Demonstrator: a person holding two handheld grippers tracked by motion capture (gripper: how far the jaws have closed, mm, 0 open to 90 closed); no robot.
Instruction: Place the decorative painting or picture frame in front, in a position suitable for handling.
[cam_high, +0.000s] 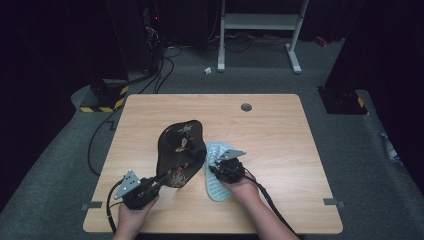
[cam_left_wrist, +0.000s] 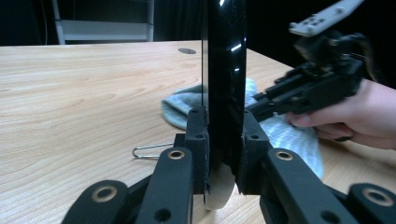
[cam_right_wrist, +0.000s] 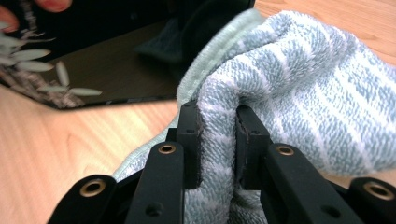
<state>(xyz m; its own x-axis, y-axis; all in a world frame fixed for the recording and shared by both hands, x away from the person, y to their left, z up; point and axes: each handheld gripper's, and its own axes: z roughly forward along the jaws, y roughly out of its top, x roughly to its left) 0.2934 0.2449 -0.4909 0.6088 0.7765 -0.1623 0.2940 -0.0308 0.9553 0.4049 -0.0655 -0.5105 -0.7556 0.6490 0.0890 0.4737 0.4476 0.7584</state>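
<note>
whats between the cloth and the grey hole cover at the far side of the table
Bare wood: in the high view nothing lies between the cloth and the grey hole cover on the table.

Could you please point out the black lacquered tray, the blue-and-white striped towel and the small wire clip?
Black lacquered tray (cam_high: 179, 142), high view, its decorated face.
Blue-and-white striped towel (cam_right_wrist: 299, 88), right gripper view, its bunched fold.
Small wire clip (cam_left_wrist: 150, 151), left gripper view, its loop.

Black painted tray (cam_high: 180, 147) tilted beside striped towel (cam_high: 216, 175)
</note>
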